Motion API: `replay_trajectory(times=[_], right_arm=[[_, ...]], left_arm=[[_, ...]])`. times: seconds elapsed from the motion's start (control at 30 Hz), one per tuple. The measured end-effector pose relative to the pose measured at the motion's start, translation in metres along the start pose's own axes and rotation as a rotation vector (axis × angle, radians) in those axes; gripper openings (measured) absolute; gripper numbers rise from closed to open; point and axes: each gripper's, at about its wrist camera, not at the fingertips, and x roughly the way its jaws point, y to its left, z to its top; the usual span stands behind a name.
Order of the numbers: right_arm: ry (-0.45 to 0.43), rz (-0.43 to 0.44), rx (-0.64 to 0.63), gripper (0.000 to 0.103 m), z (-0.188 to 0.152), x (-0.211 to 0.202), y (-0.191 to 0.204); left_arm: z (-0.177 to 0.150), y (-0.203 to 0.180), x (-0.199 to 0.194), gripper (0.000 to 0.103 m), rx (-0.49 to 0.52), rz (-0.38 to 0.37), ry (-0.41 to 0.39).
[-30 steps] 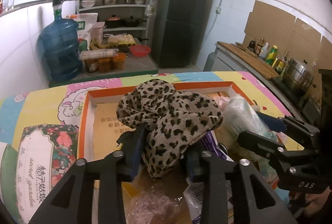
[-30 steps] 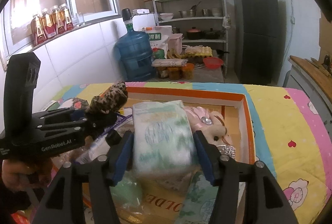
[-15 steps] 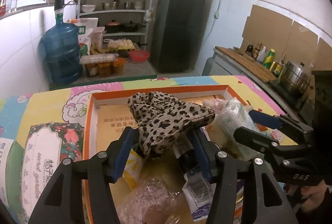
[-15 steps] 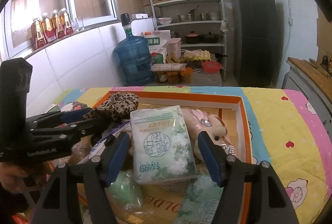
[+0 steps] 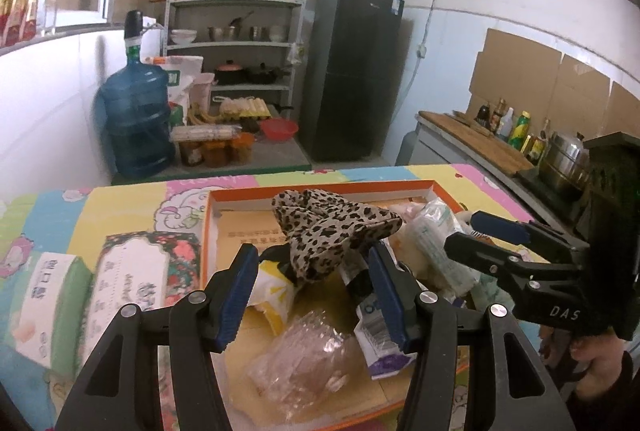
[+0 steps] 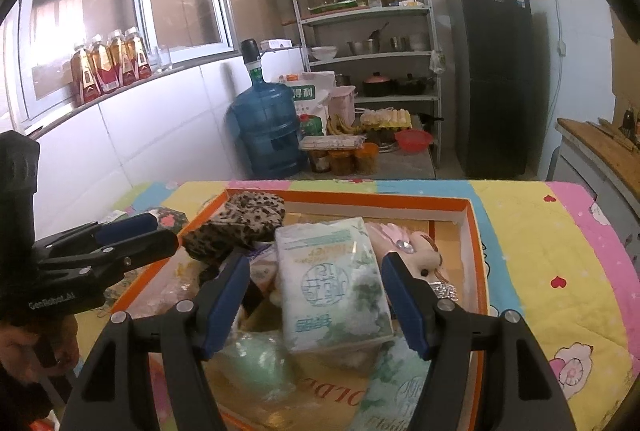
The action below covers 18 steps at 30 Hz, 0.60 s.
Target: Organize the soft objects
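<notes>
Since the earlier frames both grippers have been opened and drawn back: the leopard-print fabric pouch [image 5: 332, 235], clamped a second ago, has been released by the left gripper [image 5: 313, 293], and the white-and-green packet of tissues [image 6: 334, 281] has been let go by the right gripper [image 6: 314, 305]. The blue-padded fingers of each gripper are now held wide apart, with nothing touched by them.

Nearest in the left wrist view, a crinkled clear plastic bag [image 5: 308, 359] is seen lying in the orange-rimmed shallow cardboard box [image 5: 206, 231], with a white-and-purple sachet [image 5: 378, 347] just beside it. Beyond the fingertips the pouch is draped over other packets in the middle of the box. To the left of the box, on the colourful cartoon-print cloth that covers the surface [image 5: 116, 207], a floral-patterned rectangular box [image 5: 132, 283] and a green-and-white tissue pack [image 5: 48, 307] are laid side by side.

In the right wrist view a pale green soft bundle [image 6: 260, 367] is seen at the near edge of the box, the tissue packet is propped on the pile between the open fingers, and a pink plush toy [image 6: 416, 251] is lodged just beside it. The pouch lies at the far left corner.

Farther off, a blue water-cooler bottle [image 6: 266, 131], a metal shelving rack [image 6: 368, 31] and a dark refrigerator [image 6: 492, 79] are stood against the wall.
</notes>
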Motion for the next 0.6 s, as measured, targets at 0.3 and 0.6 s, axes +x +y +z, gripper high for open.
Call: replay_trajectory(times=[0.3,0.6], right_arm=[[-0.062,-0.048,0.016,0.068,0.001,-0.034,0.031],[-0.106,-0.138,-0.006,0.068,-0.012,-0.061,0.077]], left_arm=[[-0.009,0.002,-0.043,0.059,-0.026,0.077,-0.083],[-0.031,0.010,-0.097,0.059,-0.056,0.123,-0.149]])
